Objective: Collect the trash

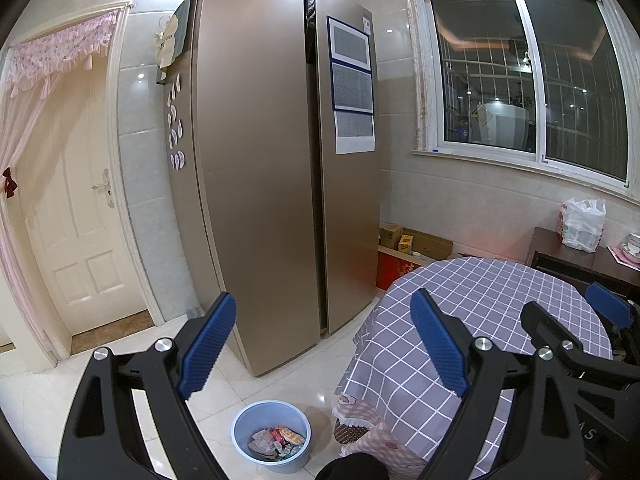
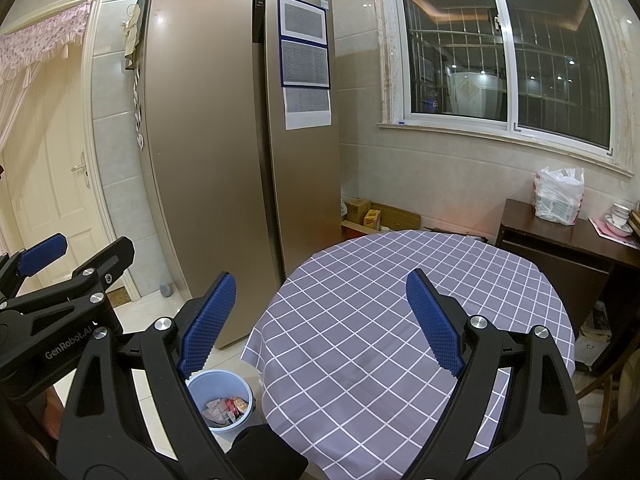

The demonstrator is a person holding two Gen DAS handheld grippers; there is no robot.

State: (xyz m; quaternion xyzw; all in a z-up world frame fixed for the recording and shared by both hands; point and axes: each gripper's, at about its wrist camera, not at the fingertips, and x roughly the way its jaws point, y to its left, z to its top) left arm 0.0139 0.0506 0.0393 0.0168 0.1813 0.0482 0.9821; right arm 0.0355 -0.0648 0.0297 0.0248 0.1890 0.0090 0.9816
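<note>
Tiled kitchen floor (image 1: 280,384) with one tall bronze two-door refrigerator (image 1: 260,160) ahead. One round desk in grey checked cloth (image 2: 400,320) lies under the right claw (image 2: 320,320); one pale-blue plastic bin (image 1: 240,420) of wrappers (image 1: 276,440) sits below the left claw (image 1: 320,340). Both claws spread apart, empty.
</note>
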